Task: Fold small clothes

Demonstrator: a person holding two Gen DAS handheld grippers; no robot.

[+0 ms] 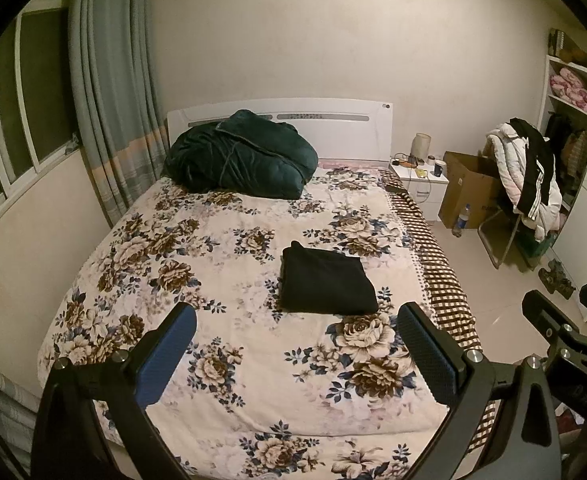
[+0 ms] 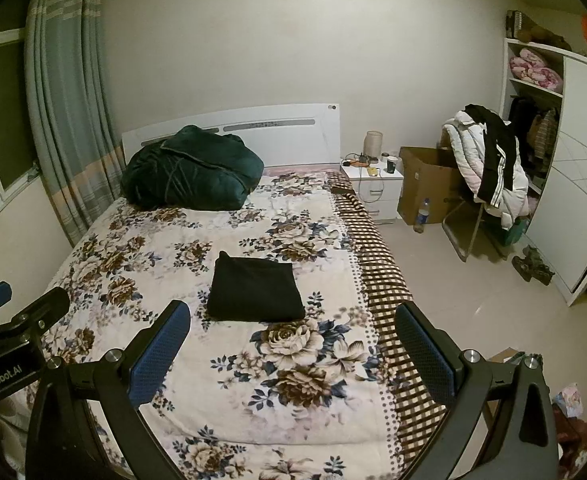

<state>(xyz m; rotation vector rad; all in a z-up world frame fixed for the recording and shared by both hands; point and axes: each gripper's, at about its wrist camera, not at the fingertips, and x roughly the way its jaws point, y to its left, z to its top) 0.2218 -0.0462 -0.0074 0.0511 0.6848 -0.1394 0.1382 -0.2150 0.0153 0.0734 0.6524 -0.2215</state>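
Observation:
A black garment [image 1: 325,282] lies folded into a neat rectangle on the floral bedspread [image 1: 213,264], right of the bed's middle. It also shows in the right wrist view [image 2: 255,290]. My left gripper [image 1: 295,344] is open and empty, held above the foot of the bed, well short of the garment. My right gripper [image 2: 293,344] is open and empty too, beside the left one and the same distance back. The right gripper shows at the right edge of the left wrist view [image 1: 565,312]; the left gripper shows at the left edge of the right wrist view [image 2: 17,308].
A dark green duvet [image 1: 241,156] is bundled at the white headboard. A checked blanket [image 1: 441,272] hangs on the bed's right side. A nightstand [image 1: 421,184], cardboard box [image 1: 465,192], bottle [image 1: 461,221], chair piled with clothes [image 1: 525,176] and wardrobe [image 2: 573,176] stand at the right. Curtains [image 1: 109,92] hang left.

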